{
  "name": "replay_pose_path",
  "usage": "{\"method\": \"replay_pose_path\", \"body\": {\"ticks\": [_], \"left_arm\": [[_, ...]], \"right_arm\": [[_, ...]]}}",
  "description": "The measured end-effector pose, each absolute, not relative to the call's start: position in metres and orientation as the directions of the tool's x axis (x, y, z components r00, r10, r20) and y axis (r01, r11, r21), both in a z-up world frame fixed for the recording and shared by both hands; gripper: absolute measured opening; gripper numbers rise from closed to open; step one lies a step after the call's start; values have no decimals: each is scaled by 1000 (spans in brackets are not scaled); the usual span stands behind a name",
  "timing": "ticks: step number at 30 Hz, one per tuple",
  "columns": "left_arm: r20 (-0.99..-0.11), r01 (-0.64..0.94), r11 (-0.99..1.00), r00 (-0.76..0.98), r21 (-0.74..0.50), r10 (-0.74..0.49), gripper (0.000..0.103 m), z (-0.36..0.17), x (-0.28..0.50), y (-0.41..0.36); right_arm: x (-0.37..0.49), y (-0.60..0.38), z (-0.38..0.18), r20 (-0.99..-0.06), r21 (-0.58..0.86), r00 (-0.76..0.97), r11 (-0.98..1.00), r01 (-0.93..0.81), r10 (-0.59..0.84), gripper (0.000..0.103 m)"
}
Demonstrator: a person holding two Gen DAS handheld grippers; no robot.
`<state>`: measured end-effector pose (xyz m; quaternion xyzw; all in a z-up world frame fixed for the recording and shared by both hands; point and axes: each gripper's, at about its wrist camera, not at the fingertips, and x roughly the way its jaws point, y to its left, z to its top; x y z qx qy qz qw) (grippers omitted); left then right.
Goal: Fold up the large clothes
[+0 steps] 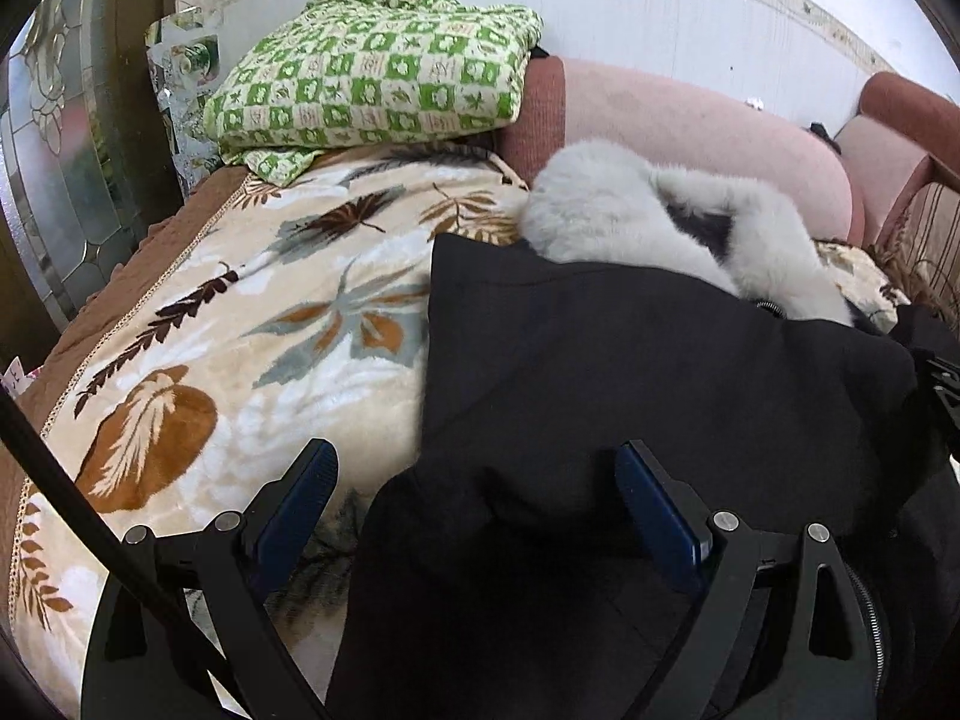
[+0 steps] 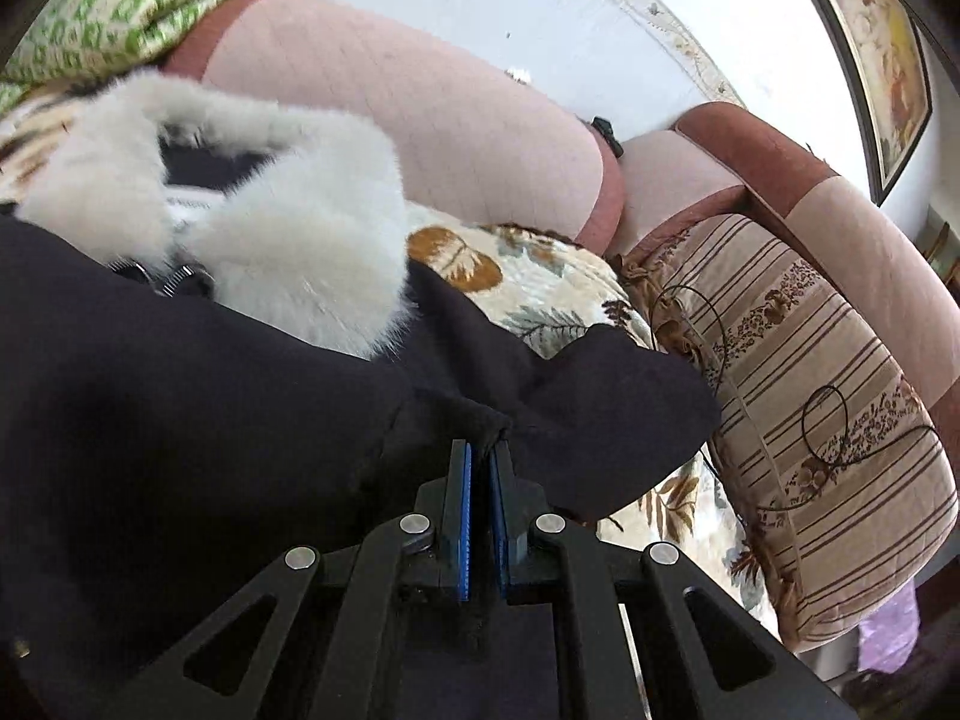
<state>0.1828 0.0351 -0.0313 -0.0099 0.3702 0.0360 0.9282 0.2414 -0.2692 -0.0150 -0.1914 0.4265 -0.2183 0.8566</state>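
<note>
Black, heavy cloth fills the lower half of both views: the coat point(image 1: 660, 372) lies spread on a leaf-patterned blanket point(image 1: 240, 324) over the sofa seat, its pale fur collar point(image 1: 618, 204) bunched toward twelve o'clock against the pink sofa back point(image 1: 690, 120). The right gripper point(image 2: 480, 456) is clenched on a small pinch of the coat's edge, the blue pads nearly meeting with a ridge of fabric between them. The left gripper point(image 1: 474, 468) stands released, its jaws wide apart, with a hump of coat rising between them but neither pad visibly pressing on it. The main risk, as I judge it, is that thin right-hand pinch: the coat looks thick and weighty, and a lift or drag could pull the cloth out of the pads, dropping the fold halfway. If the left closes on that loose hump, it may catch several layers, or only the top one, and skew the fold. The plush blanket could also ride along with the coat and wrinkle beneath it. At three o'clock in the right view, a thin dark wire point(image 2: 840, 420) loops over a striped cushion point(image 2: 828, 396), near enough for a swinging sleeve to snag.
</note>
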Motion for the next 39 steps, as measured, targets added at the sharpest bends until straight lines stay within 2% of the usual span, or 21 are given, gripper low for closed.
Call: {"method": "replay_pose_path", "body": {"ticks": [9, 16, 20, 21, 22, 23, 24, 25, 26, 30, 33, 39], "left_arm": [[-724, -52, 998, 687, 26, 55, 93, -47, 194, 28], [-722, -57, 997, 688, 46, 73, 93, -50, 194, 25], [-692, -72, 994, 713, 84, 110, 93, -41, 185, 22], [-689, -72, 993, 716, 91, 116, 93, -38, 183, 21], [-687, -69, 993, 717, 99, 118, 93, -35, 181, 20], [-689, -60, 993, 716, 102, 114, 93, -32, 178, 18], [-696, -44, 994, 711, 97, 100, 93, -28, 175, 16], [-704, -27, 996, 706, 86, 80, 93, -25, 173, 15], [-711, -14, 997, 700, 76, 64, 93, -23, 171, 13], [-787, 75, 997, 616, 9, -40, 93, -19, 164, 1], [-839, 140, 985, 520, -100, -160, 93, -20, 160, -4], [-865, 191, 950, 398, -247, -305, 93, -25, 154, -13]], "right_arm": [[277, -273, -85, -699, -569, 434, 809, 146, -569, 6], [281, -269, -94, -679, -603, 432, 787, 132, -593, 8], [275, -272, -79, -688, -573, 460, 809, 132, -562, 9], [270, -275, -69, -695, -541, 480, 829, 142, -535, 15], [265, -278, -61, -698, -512, 496, 844, 157, -516, 32], [257, -285, -49, -697, -478, 516, 859, 182, -498, 53], [248, -292, -37, -693, -443, 539, 873, 206, -479, 63], [242, -298, -27, -686, -415, 561, 882, 222, -464, 80], [232, -306, -17, -671, -390, 586, 889, 241, -454, 87], [211, -334, 4, -625, -403, 603, 867, 294, -496, 88], [203, -361, 4, -614, -437, 569, 836, 332, -547, 88], [196, -431, -12, -690, -351, 480, 830, 434, -542, 88]]}}
